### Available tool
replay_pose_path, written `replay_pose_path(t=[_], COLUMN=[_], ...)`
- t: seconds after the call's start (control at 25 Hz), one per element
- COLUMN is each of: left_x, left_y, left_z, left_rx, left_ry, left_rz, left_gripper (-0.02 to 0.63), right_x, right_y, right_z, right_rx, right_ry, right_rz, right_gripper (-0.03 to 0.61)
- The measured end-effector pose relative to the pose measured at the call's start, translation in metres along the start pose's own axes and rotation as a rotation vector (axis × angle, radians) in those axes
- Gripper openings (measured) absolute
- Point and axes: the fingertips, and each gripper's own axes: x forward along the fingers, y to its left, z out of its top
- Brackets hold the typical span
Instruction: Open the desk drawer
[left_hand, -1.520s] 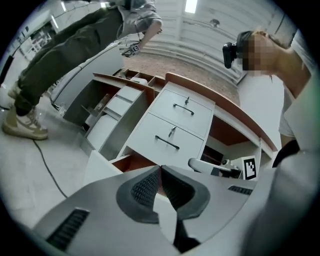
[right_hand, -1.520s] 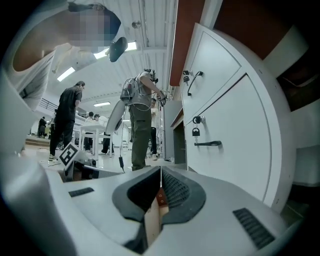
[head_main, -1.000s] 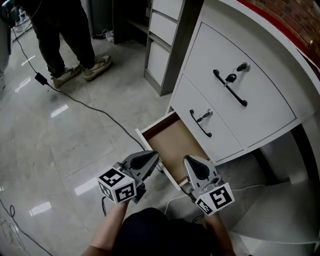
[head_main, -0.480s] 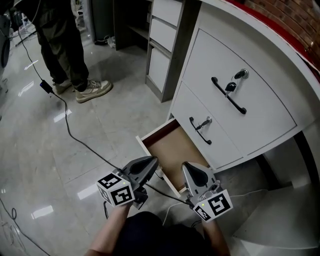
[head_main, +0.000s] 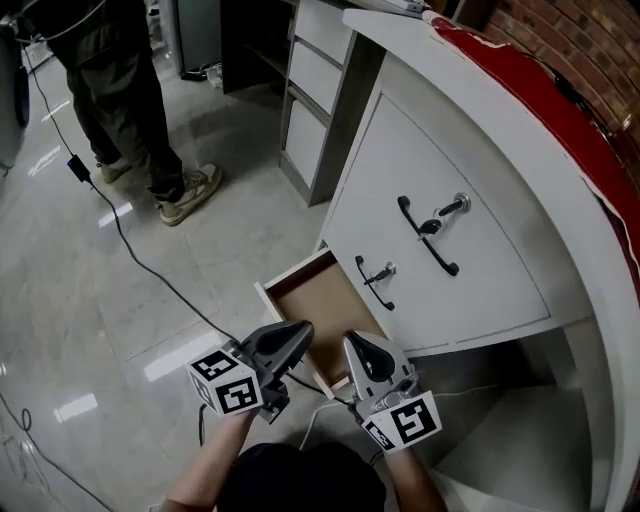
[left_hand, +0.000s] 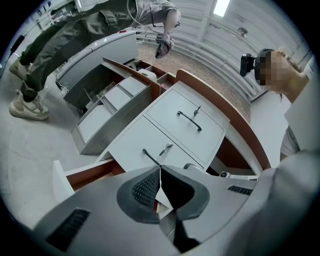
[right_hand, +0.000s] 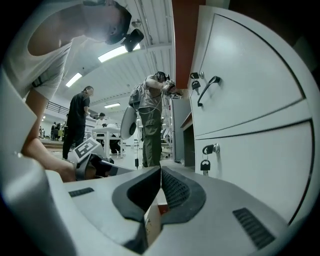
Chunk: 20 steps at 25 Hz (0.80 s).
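The white curved desk (head_main: 470, 150) has two shut drawer fronts, each with a black handle (head_main: 428, 236) and a key in its lock. Below them the bottom drawer (head_main: 293, 271) stands pulled out over the floor, its brown inside bare; the left gripper view shows it too, as the drawer (left_hand: 82, 175). My left gripper (head_main: 300, 330) hangs just in front of the drawer's front panel, shut and holding nothing. My right gripper (head_main: 352, 342) is beside it at the drawer's near right corner, also shut and empty. Both jaw pairs meet tip to tip: left gripper (left_hand: 159, 168), right gripper (right_hand: 161, 169).
A person (head_main: 120, 90) stands on the glossy floor at the upper left, and a black cable (head_main: 150, 262) trails from there toward me. A grey cabinet with drawers (head_main: 322, 72) stands beyond the desk. A white cable (head_main: 320, 410) lies by my arms.
The head view has swung right, showing more of the desk top. Both grippers stay shut in front of the open drawer. The bystander has stepped a little.
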Motion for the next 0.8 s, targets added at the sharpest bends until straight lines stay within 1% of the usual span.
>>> replay_pose_path(t=[0.12, 0.24, 0.32, 0.4, 0.48, 0.56, 0.72, 0.8], left_x=[0.006, 0.009, 0.012, 0.014, 0.014, 0.010, 0.006, 0.008], left_y=[-0.015, -0.032, -0.047, -0.063, -0.076, -0.087, -0.114, -0.128], left_z=[0.010, 0.026, 0.043, 0.059, 0.071, 0.079, 0.090, 0.095], left_rx=[-0.002, -0.008, -0.019, -0.026, -0.007, 0.012, -0.030, -0.024], left_ry=[0.040, 0.069, 0.053, 0.031, 0.030, 0.036, 0.024, 0.044], left_rz=[0.011, 0.026, 0.021, 0.012, 0.017, 0.028, 0.009, 0.011], left_gripper=[0.014, 0.014, 0.014, 0.014, 0.014, 0.014, 0.014, 0.014], right_x=[0.001, 0.000, 0.000, -0.002, -0.004, -0.007, -0.013, -0.018], right_y=[-0.003, -0.003, -0.004, -0.002, 0.000, 0.004, 0.015, 0.020], right_z=[0.016, 0.037, 0.055, 0.075, 0.090, 0.100, 0.125, 0.139], right_rx=[0.009, 0.048, 0.045, -0.006, -0.040, -0.022, -0.007, -0.005], right_ry=[0.011, 0.020, 0.025, 0.037, 0.056, 0.085, 0.120, 0.130], right_rz=[-0.041, -0.063, -0.073, -0.077, -0.093, -0.120, -0.153, -0.162], right_gripper=[0.020, 0.019, 0.020, 0.020, 0.019, 0.019, 0.020, 0.019])
